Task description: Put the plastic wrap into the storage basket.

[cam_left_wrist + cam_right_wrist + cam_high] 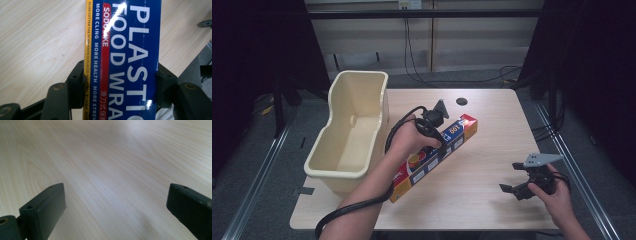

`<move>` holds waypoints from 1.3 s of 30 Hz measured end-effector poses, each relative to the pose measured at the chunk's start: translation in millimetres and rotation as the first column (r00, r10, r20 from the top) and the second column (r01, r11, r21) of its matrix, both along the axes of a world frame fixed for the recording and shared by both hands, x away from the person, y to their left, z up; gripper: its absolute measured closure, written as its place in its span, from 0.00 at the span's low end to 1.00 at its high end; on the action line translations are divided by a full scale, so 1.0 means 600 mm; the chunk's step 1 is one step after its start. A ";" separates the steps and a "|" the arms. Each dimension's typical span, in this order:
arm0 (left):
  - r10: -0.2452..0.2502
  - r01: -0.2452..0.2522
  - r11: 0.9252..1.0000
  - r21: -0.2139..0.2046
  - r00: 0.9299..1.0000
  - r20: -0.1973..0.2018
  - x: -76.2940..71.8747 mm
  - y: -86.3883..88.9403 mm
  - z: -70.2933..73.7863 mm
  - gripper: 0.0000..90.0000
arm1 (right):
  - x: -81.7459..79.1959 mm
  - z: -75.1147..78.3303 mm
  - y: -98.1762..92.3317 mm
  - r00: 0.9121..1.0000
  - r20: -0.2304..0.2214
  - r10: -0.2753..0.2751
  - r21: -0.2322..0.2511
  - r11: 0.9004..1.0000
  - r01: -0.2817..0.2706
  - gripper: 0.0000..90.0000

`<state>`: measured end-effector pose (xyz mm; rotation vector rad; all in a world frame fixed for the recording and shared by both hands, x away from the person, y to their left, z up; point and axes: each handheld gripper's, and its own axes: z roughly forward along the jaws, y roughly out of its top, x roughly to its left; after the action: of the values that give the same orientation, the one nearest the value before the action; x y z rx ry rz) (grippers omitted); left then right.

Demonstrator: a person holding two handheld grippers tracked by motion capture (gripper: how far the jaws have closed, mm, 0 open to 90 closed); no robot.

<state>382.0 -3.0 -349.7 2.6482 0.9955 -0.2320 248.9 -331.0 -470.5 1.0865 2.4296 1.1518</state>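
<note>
A light wooden table (482,190) was seen from the high view, and every place below is given relative to it. Over its left edge a cream plastic tub (349,132) was stood, open side up, part of it overhanging. A long blue box of plastic food wrap (435,155) was laid slantwise across the table's middle, just beside the tub. The left gripper (432,131) was set over the box's middle; in the left gripper view the box (127,60) was clamped between the two black jaws. Near the table's right front corner the right gripper (517,180) was held with jaws spread wide over bare wood. A small black disc (461,101) was seen near the table's far edge.
</note>
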 end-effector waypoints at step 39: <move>0.135 -0.135 0.991 0.012 0.991 0.017 0.023 0.069 0.136 0.45 | -0.001 0.001 0.002 1.000 0.010 -0.001 -0.008 1.000 0.001 0.02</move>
<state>395.6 38.4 -268.2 2.5764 1.1686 -0.1737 248.2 -329.9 -470.0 1.0768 2.4235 1.1430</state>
